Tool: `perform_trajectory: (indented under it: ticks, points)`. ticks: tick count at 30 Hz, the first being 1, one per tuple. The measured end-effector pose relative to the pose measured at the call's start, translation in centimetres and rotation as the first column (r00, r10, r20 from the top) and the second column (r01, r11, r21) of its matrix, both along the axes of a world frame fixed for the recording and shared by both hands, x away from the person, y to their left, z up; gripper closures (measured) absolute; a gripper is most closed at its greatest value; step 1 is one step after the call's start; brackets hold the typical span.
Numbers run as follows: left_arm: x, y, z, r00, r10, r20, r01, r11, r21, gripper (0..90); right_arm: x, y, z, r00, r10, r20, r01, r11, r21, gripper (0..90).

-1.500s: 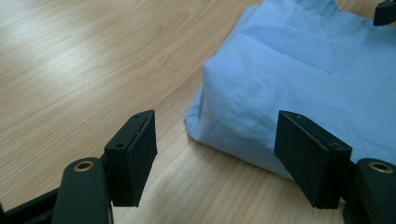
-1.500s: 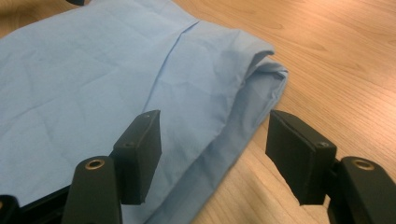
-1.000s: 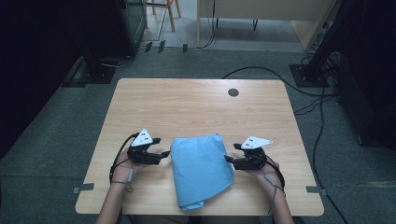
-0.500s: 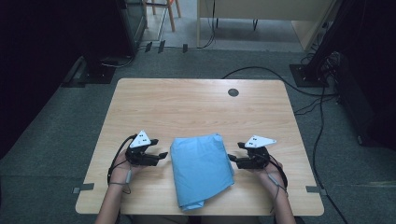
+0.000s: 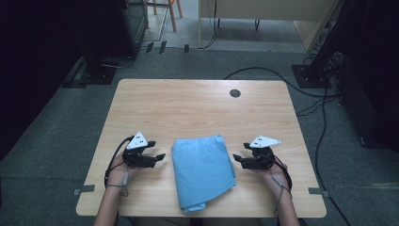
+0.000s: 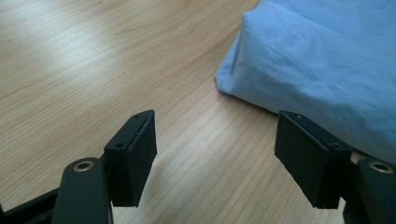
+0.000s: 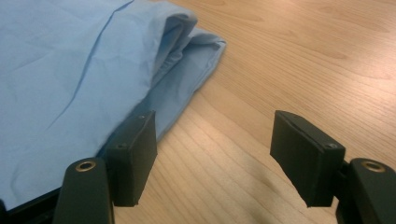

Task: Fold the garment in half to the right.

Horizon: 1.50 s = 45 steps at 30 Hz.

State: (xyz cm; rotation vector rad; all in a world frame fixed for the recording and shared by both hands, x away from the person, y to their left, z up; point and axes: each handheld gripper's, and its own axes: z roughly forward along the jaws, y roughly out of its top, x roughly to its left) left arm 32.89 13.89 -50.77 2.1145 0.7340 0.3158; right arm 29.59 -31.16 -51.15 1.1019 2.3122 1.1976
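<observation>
We judge the folded light-blue cloth [image 5: 203, 170] soft and limp, best pinched at its side edges by our left gripper [image 5: 160, 157] and right gripper [image 5: 237, 158], both wide open and empty beside it.

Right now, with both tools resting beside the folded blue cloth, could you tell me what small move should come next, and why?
Probably slide the right tool inward onto the blue cloth edge. Its jaws stand open with only table between them, and the layered cloth edge lies just beside one jaw. The left tool is open too.
</observation>
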Motion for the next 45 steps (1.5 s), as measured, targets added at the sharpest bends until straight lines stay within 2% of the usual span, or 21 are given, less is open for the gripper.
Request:
perform_trajectory:
  ticks: [7, 9, 21, 27, 35, 40, 41, 45]
  points:
    - [0.0, 0.8, -0.1, 0.9999, 0.013, -0.010, -0.013, 0.9999, -0.001, 29.7, 0.1, -0.5, 0.0, 0.9999, -0.015, 0.002, 0.015, 0.9999, -0.005, 30.8]
    - [0.0, 0.8, -0.1, 0.9999, 0.013, -0.010, -0.013, 0.9999, -0.001, 29.7, 0.1, -0.8, -0.1, 0.9995, -0.031, 0.000, 0.031, 0.9993, -0.019, 30.8]
    - [0.1, 1.2, -0.3, 0.9996, 0.024, -0.014, -0.024, 0.9997, 0.003, 29.6, 0.2, -1.5, -0.3, 0.9982, -0.060, -0.008, 0.060, 0.9978, -0.030, 30.8]
    - [0.2, 1.5, -0.5, 0.9993, 0.034, -0.016, -0.034, 0.9992, 0.020, 29.6, 0.3, -1.9, -0.4, 0.9974, -0.072, -0.008, 0.071, 0.9967, -0.038, 30.6]
    - [0.2, 2.1, -0.6, 0.9985, 0.051, -0.020, -0.050, 0.9986, 0.016, 29.6, 0.3, -2.9, -0.4, 0.9950, -0.099, -0.009, 0.099, 0.9943, -0.039, 30.6]
    - [0.3, 2.3, -0.6, 0.9979, 0.062, -0.016, -0.061, 0.9974, 0.037, 29.6, 0.3, -3.1, -0.5, 0.9942, -0.107, -0.015, 0.106, 0.9936, -0.039, 30.3]
    - [0.3, 2.4, -0.6, 0.9975, 0.069, -0.018, -0.068, 0.9970, 0.038, 29.2, 0.3, -3.2, -0.5, 0.9937, -0.112, -0.010, 0.111, 0.9924, -0.053, 30.3]
    - [0.3, 2.6, -0.6, 0.9971, 0.073, -0.021, -0.073, 0.9968, 0.034, 27.8, 0.2, -3.5, -0.4, 0.9927, -0.120, -0.011, 0.119, 0.9911, -0.060, 30.2]
